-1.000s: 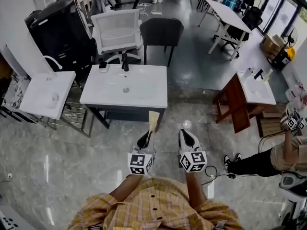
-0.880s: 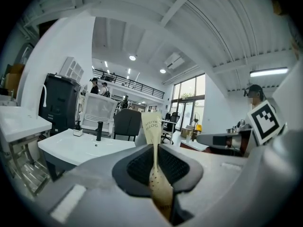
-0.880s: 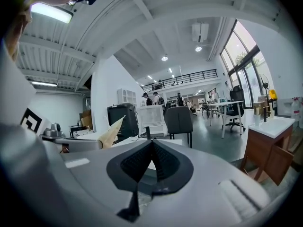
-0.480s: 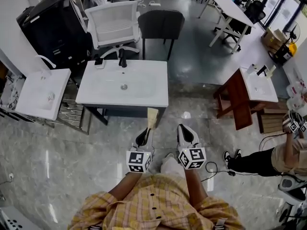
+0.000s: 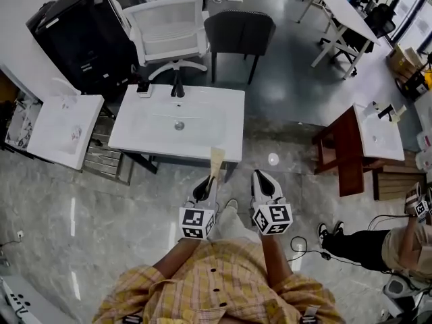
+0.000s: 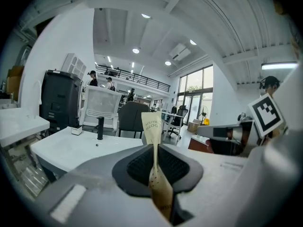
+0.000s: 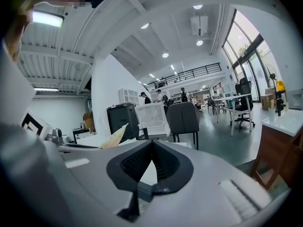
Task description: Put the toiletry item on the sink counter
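My left hand-held gripper (image 5: 210, 183) pinched the tan paper toothbrush packet (image 5: 216, 162), its length pointing up-frame at the white sink bench (image 5: 138, 135) just ahead; my right hand-held gripper (image 5: 260, 178) was closed, empty.

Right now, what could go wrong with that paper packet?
1. The left gripper pinches only the bottom end of the toothbrush packet, so it might slip or bend.
2. The packet seems barely at the near edge of the sink counter; letting go too early could drop it on the floor.
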Demonstrator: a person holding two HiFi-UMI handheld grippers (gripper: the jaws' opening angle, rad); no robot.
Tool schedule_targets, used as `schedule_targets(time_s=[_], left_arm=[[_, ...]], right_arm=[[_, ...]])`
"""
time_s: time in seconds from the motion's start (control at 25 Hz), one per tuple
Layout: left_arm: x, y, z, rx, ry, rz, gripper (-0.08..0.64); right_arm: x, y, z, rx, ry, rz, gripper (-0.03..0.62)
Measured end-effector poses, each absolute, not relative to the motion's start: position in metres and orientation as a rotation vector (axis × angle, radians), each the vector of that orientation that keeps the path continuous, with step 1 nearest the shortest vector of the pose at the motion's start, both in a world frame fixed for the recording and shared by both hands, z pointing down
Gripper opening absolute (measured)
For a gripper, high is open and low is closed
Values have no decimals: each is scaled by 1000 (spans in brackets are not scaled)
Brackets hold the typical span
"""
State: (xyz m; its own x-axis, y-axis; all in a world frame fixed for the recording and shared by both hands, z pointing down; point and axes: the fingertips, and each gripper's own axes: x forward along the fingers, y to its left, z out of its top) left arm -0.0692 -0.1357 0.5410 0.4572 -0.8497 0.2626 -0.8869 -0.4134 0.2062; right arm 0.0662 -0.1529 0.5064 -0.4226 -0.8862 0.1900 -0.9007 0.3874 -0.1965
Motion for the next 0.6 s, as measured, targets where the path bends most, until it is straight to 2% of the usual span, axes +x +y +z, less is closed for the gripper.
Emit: schedule_targets(time_s=[0.6], left_arm=[[-22, -258, 565, 2283, -1464, 231, 31]], right_arm=[[105, -265, 535, 1583, -2566, 501, 1]])
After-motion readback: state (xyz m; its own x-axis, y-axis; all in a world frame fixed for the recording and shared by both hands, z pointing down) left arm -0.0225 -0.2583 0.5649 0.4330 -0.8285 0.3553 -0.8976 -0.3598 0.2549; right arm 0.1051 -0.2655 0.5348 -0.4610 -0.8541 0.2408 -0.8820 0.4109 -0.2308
